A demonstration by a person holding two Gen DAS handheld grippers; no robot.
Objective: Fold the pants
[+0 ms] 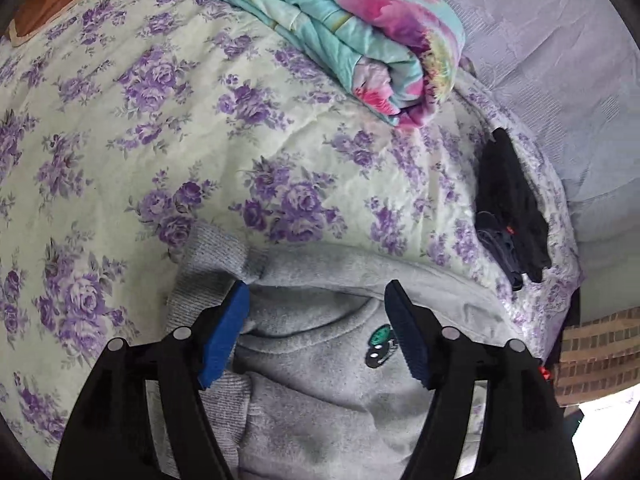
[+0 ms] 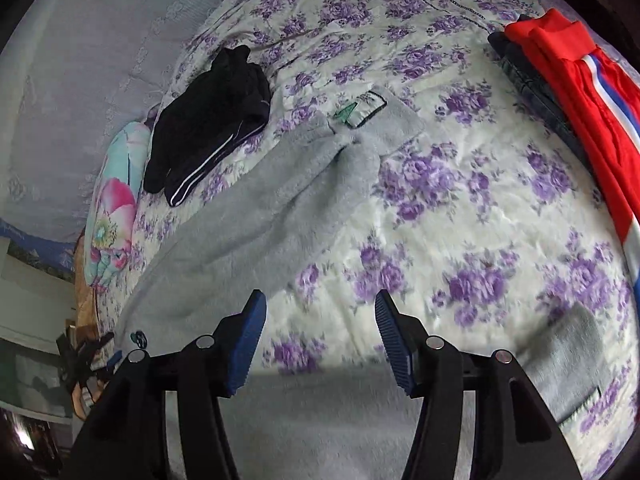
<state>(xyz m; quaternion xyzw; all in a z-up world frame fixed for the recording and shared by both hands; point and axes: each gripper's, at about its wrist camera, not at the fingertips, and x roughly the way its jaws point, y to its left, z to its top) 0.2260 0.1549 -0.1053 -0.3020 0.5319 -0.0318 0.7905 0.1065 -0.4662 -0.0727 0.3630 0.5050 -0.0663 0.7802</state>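
Observation:
Grey fleece pants (image 1: 320, 380) lie on a bed with a purple-flowered sheet (image 1: 160, 140). In the left wrist view my left gripper (image 1: 318, 292) is open over the ribbed waistband (image 1: 216, 256) end, with a small green and black logo (image 1: 380, 344) between its fingers. In the right wrist view the pants (image 2: 260, 200) stretch away to a leg end with a white patch (image 2: 360, 112). My right gripper (image 2: 320, 302) is open and empty, low over grey fleece at the near edge.
A folded teal and pink floral blanket (image 1: 360, 32) lies at the back. Folded dark garments (image 2: 216, 116) sit by the lilac wall side. Red pants with a striped side (image 2: 580, 92) lie on dark clothes at the right. A brick wall (image 1: 592, 356) shows beyond the bed's edge.

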